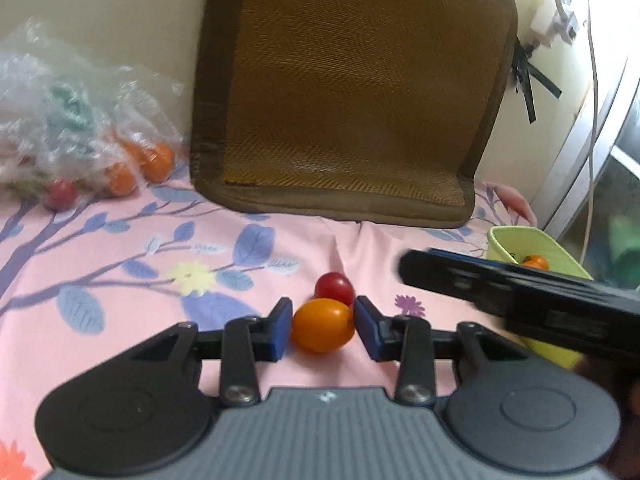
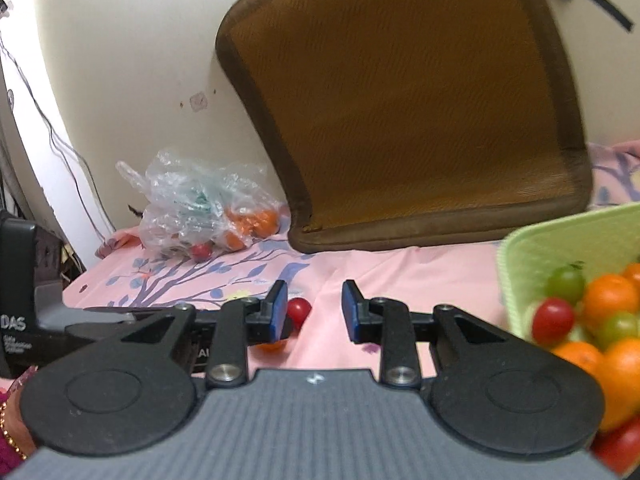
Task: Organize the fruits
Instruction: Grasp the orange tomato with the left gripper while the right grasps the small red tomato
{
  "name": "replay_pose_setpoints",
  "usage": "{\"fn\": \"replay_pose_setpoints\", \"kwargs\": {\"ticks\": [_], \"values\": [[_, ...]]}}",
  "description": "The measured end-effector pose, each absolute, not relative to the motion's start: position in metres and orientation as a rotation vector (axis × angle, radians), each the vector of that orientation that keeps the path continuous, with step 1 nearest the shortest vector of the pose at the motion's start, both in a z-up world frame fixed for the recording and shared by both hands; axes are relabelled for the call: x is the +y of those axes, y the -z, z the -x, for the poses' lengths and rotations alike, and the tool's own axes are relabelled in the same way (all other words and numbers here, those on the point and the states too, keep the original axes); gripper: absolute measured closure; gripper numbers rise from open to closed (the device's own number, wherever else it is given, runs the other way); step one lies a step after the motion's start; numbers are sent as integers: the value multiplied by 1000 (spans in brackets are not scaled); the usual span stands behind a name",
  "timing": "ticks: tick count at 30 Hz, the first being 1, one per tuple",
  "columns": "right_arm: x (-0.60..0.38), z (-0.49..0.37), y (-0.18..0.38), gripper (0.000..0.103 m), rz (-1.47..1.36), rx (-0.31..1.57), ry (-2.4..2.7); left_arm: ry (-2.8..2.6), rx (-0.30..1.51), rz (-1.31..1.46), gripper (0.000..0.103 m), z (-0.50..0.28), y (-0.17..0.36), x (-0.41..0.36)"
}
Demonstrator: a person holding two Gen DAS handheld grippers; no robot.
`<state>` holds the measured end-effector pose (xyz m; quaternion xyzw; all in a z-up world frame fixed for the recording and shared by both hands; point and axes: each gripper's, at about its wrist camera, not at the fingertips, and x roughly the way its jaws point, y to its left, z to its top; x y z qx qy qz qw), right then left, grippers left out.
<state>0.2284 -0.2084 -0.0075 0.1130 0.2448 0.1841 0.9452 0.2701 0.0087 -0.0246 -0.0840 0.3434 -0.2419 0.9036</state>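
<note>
Left gripper (image 1: 322,326): jaws partly open, blue pads on either side of an oval orange tomato (image 1: 322,325) lying on the cloth. Left pad just beside or touching its skin; a narrow gap shows at the right pad. Cannot tell whether a firm grip is made. Round red cherry tomato (image 1: 334,288) sits directly behind, touching the orange one.

Right gripper (image 2: 314,307): jaws wide open, nothing between the pads; pink cloth visible through the gap. Red tomato partly hidden behind its left finger in that view.

Writing: "DAS" in white on the black body of the left gripper, seen from the right wrist; smaller lines beneath unreadable.

Surroundings: pink cotton sheet (image 1: 120,288), printed blue leaves, purple branches, pale yellow flower. Light green plastic basket (image 2: 536,248) at right, fine grid texture on inner wall, holds glossy orange, red and green fruits. Crinkled clear plastic bag (image 2: 188,200) at far left with more orange and red fruit. Brown woven mat (image 1: 352,92), darker fabric border, rounded corners, leans against the cream wall.
</note>
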Motion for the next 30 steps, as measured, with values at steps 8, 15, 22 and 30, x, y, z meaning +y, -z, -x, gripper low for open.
{"fn": "replay_pose_setpoints", "kwargs": {"ticks": [8,15,22,30], "values": [[-164,-250,19,71,-46,551,-427,471,722,245,71,-233,20,48],[-147,-260,29,78,111,609,-378,466,698,208,72,-227,23,36],[-175,-197,18,78,23,551,-372,488,697,198,73,-195,18,25],[-207,-93,23,78,-7,503,-292,638,637,176,73,-124,-5,-4]]}}
